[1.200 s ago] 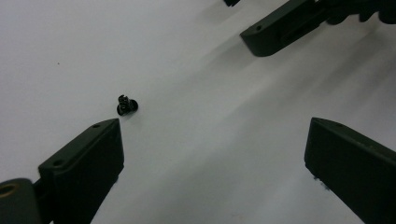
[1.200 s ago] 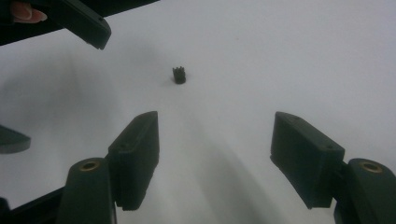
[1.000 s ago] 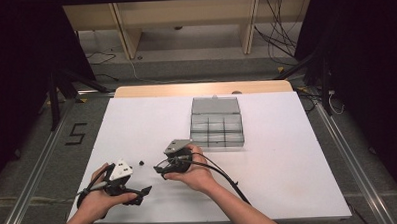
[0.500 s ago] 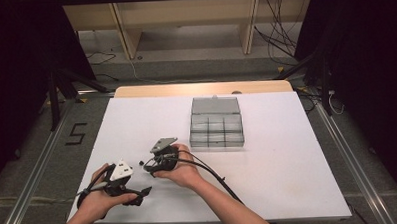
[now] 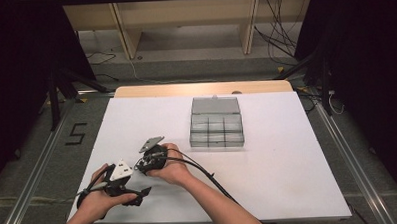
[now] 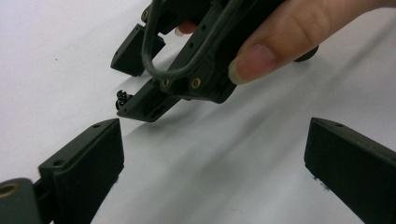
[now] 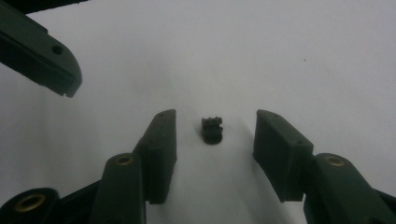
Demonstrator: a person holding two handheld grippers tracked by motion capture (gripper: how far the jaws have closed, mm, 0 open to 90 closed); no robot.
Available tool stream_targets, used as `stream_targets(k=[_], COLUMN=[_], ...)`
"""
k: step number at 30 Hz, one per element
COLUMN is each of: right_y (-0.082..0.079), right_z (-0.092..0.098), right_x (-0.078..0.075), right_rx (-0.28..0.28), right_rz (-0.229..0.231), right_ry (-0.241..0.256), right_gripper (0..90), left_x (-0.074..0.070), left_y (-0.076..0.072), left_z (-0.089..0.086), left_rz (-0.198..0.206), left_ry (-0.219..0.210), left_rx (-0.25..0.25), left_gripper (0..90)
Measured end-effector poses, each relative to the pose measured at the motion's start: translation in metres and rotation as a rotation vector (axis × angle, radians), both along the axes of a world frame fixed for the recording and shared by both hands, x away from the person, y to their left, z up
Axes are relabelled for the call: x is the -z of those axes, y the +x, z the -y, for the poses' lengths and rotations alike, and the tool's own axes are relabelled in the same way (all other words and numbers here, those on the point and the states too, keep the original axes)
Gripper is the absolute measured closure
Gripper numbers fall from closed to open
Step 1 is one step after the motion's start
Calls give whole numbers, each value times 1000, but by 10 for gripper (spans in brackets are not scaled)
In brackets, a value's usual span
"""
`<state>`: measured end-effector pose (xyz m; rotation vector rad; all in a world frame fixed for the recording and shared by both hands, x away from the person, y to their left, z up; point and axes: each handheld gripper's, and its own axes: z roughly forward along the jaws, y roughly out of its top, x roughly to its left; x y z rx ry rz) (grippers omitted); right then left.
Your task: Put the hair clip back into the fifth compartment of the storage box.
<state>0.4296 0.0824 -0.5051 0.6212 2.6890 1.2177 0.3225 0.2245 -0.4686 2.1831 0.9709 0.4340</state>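
**Right gripper lined up on a small black screw**

The right gripper (image 7: pixel 212 140) has its fingers apart, straddling a small black screw (image 7: pixel 212 129) lying on the white desk (image 5: pixel 268 169). Best to lower until the tips touch the surface, centre the screw, then close slowly so it does not skid out. The left gripper (image 6: pixel 212 163) waits just beside, fingers apart, holding nothing. The clear compartment box (image 5: pixel 216 124) sits well apart. The only readable writing is a "5" (image 5: pixel 77 133) taped on the floor.
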Motion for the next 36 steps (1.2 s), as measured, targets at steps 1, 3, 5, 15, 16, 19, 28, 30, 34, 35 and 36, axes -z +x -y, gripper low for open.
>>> stream_targets(k=[1,3,5,15,16,19,28,30,34,35,36], right_y=[1,2,3,3,3,3,4,5,5,5,5], right_z=[-1,-2,-4,-11,-10,-11,-11,-11,-10,-10,-10], right_x=[0,0,0,0,0,0,0,0,0,0,0], right_rx=[7,-2,1,4,7,6,2,-3,2,2,4], right_rz=[1,7,4,43,44,50,32,32,26,26,31], right_ry=[0,-6,-10,-26,-28,-29,-21,-21,-19,-19,-20], right_gripper=[521,535,543,657,673,717,807,808,810,810,810], left_x=[0,0,0,0,0,0,0,0,0,0,0], left_y=[0,0,0,0,0,0,1,1,1,1,1], left_z=[0,0,0,-1,-1,-1,-1,-1,-1,-1,-1], left_rz=[1,1,0,-4,-4,0,-3,-1,0,-1,-2], left_ry=[0,0,0,7,7,3,5,5,4,5,5], left_rx=[-1,-3,-6,-5,-5,-7,-9,-10,-9,-9,-9], left_gripper=[46,46,46,47,47,47,48,48,48,48,49])
